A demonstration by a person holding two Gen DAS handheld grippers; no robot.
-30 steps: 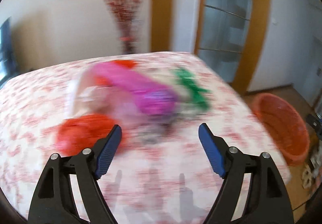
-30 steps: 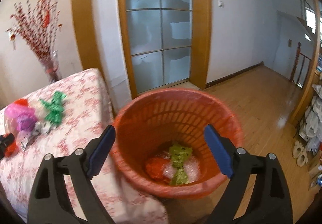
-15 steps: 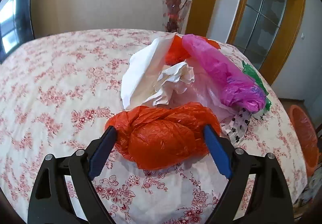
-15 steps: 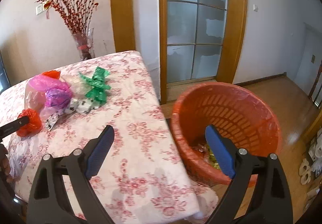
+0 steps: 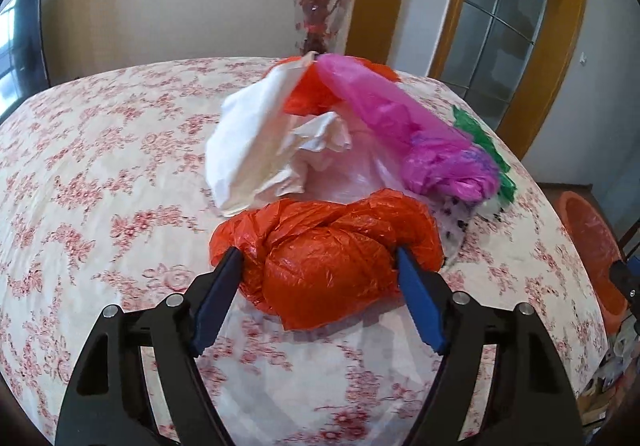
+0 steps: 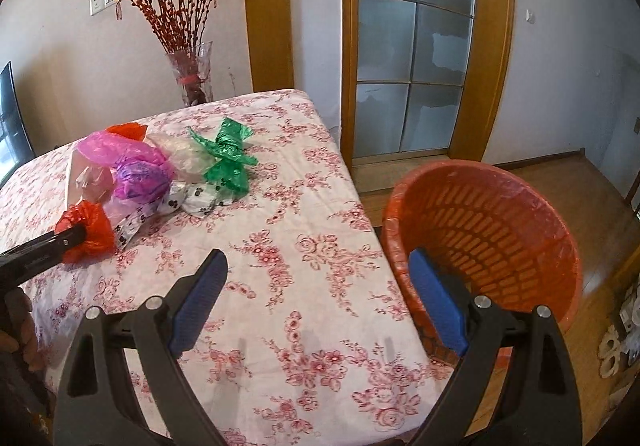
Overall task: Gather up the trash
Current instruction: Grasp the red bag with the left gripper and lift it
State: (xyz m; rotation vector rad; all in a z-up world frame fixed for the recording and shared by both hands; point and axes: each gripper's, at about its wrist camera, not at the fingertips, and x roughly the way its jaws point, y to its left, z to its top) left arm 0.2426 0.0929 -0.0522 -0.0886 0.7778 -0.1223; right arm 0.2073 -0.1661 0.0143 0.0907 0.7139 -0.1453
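Note:
A crumpled red plastic bag [image 5: 328, 246] lies on the flowered tablecloth [image 5: 100, 173]. My left gripper [image 5: 318, 260] is closing around it, jaws touching both its sides; it also shows in the right wrist view [image 6: 86, 230]. Behind it lie white paper [image 5: 256, 149], a pink bag [image 5: 400, 125], a green bag [image 6: 228, 153] and a spotted wrapper [image 6: 200, 199]. My right gripper [image 6: 318, 266] is open and empty above the table's right edge, beside the orange basket [image 6: 492, 234].
A glass vase with red branches [image 6: 192, 73] stands behind the table. The orange basket stands on the wooden floor right of the table, by a glass door [image 6: 412, 45]. A dark screen [image 5: 24, 41] is at the far left.
My left gripper swung from the table's right side to the red bag and its jaws closed in onto it. My right gripper moved left from above the basket to the table's edge.

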